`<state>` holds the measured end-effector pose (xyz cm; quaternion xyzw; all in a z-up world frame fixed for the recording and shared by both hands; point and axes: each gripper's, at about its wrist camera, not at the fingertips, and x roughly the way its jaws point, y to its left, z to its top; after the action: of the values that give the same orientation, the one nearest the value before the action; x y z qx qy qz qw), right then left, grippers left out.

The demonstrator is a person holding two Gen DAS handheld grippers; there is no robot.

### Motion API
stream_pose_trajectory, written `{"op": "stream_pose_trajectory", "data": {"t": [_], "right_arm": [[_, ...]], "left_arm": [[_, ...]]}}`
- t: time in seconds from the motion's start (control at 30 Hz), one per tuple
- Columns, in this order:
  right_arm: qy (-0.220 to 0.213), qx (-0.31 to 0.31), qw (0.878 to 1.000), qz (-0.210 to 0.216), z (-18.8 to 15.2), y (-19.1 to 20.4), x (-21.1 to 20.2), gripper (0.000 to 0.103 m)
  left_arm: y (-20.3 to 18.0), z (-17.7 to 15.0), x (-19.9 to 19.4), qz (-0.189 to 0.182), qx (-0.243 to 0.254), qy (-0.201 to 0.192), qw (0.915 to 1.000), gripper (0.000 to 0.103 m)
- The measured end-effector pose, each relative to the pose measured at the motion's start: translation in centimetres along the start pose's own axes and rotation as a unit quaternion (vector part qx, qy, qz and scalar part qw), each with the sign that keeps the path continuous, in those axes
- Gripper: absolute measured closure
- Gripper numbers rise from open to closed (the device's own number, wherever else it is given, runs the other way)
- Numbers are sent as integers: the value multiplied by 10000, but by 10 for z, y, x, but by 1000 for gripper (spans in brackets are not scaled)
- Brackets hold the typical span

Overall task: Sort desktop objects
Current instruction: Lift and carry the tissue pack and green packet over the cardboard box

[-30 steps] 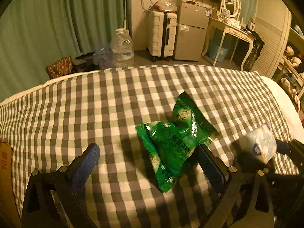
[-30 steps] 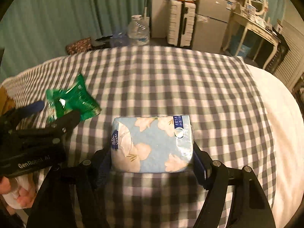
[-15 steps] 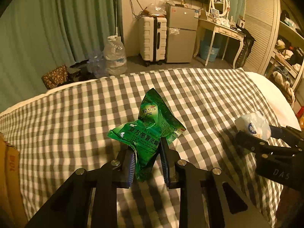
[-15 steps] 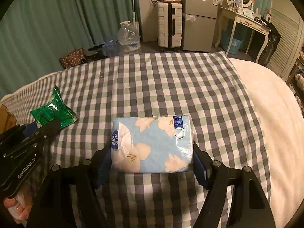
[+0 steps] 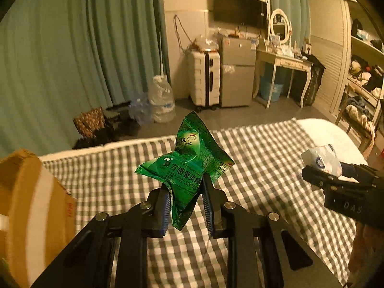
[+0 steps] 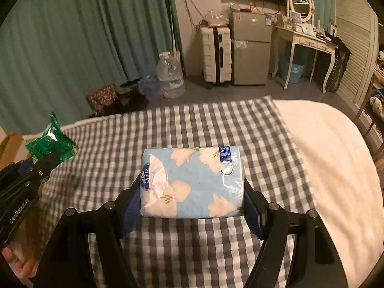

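Note:
My left gripper is shut on a crumpled green foil packet, which hangs lifted above the checked cloth. The same green packet shows at the far left of the right wrist view, pinched in the left gripper. My right gripper is shut on a light-blue flowered tissue pack, held clear of the cloth. In the left wrist view the tissue pack pokes out of the right gripper at the right edge.
A brown cardboard box stands at the left edge of the bed. White bedding lies to the right of the cloth. Beyond the bed are water jugs, a white suitcase, a small fridge and a dressing table.
The left gripper closed on the green packet and lifted it off the cloth. The right gripper rose with the tissue pack. Both views now tilt up toward the room.

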<state>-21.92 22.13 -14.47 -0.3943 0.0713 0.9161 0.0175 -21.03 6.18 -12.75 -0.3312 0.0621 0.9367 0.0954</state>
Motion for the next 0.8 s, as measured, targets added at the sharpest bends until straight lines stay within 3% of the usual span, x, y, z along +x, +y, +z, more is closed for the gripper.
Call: {"op": "stream_pose_trajectory", "data": {"t": [0.43, 0.8], "right_arm": [[-774, -197, 9966, 200, 13, 30, -79, 30], [-936, -332, 9946, 303, -4, 60, -122, 30]], "left_arm": [[22, 6, -92, 221, -146, -482, 9985, 79], [41, 4, -139, 498, -215, -650, 9964, 79]]}}
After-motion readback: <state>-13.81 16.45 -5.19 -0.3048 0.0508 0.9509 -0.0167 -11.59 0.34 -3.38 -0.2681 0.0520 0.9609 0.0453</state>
